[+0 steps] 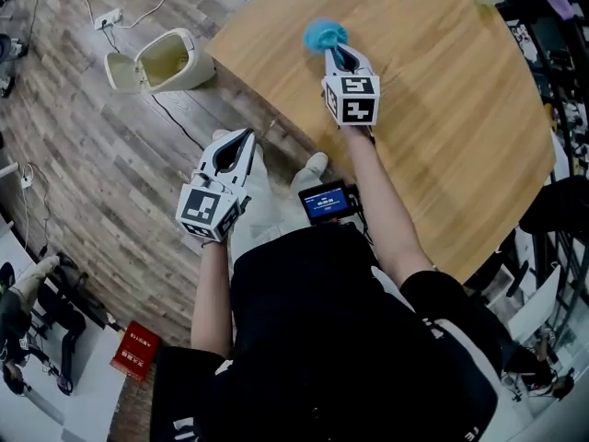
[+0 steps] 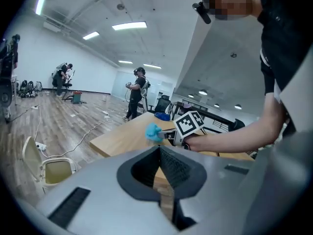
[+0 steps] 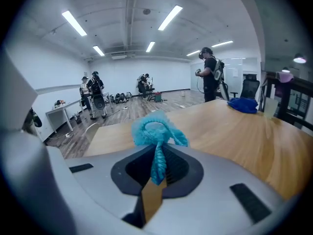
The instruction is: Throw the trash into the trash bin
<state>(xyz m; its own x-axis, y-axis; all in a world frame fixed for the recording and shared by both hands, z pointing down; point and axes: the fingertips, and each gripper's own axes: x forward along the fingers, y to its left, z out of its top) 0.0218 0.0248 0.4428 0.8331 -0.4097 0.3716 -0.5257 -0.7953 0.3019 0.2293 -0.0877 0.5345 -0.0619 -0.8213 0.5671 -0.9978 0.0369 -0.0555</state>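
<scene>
Turquoise fluff, the trash (image 1: 325,34), sits pinched in the right claw (image 1: 339,55). Its twisted tail runs back between the clenched jaws along the line the claw points, and its fuzzy head bulges out past the tips at 12 o'clock. It hangs above the wooden tabletop (image 1: 442,109), near the edge, not resting on it.

In the head view the cream trash bin (image 1: 170,60) stands on the plank floor at about 9 o'clock from the right claw. It is well apart from the claw, beyond the tabletop's edge, with its lid (image 1: 120,70) thrown back and its mouth uncovered. The coming move turns on that gap: I judge the trash must travel sideways off the tabletop and out over the floor before a release would land it inside.

The left claw (image 1: 241,141) hovers over the floor off the tabletop's edge, its jaws drawn together on nothing. It is the nearer of the two to the bin, which lies at roughly 10 o'clock from it, but it carries nothing to drop.
</scene>
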